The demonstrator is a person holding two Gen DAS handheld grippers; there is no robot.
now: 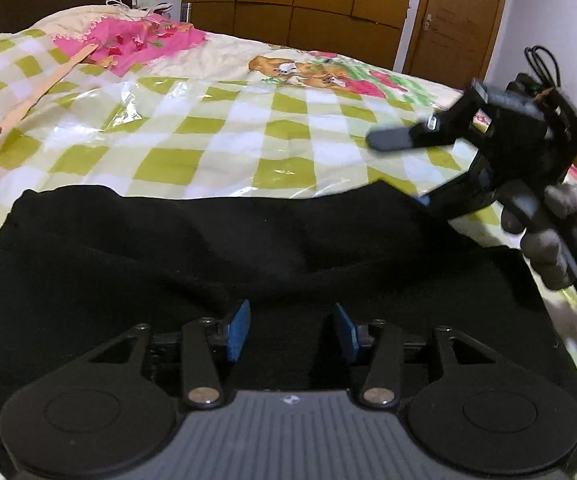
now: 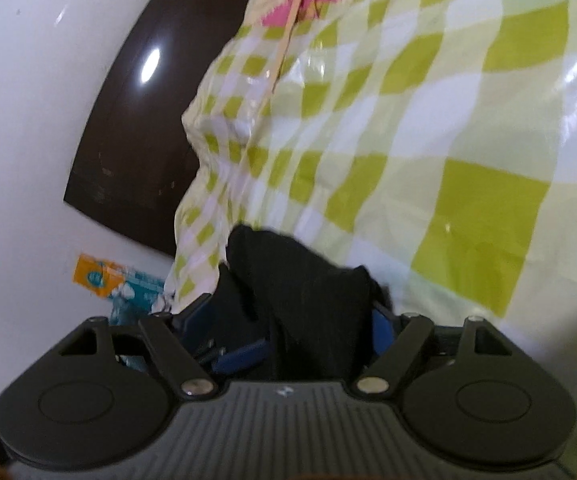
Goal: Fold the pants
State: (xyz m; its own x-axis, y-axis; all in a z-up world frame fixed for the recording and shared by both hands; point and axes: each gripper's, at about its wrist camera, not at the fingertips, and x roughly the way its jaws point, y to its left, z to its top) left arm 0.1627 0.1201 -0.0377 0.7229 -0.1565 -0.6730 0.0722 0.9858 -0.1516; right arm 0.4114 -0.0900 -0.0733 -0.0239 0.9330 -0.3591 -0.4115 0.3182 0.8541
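On the checked bedspread (image 1: 192, 136), slick under clear plastic film, the black pants (image 1: 216, 248) lie soft and bulky. The left gripper (image 1: 290, 330) hovers over them, jaws wide and empty. The right gripper (image 2: 288, 332) pinches a thick fabric bunch; I judge the heavy cloth could slip free mid-fold.

Your black pants (image 1: 216, 256) lie spread across the near part of the bed, already doubled into a broad, dark slab; the upper layer shows soft ridges and a shallow dip along its far edge; the fabric is plain and matte; at the right end, a bunched fold of the pants (image 2: 304, 296) rises upright, lifted clear of the bedding.
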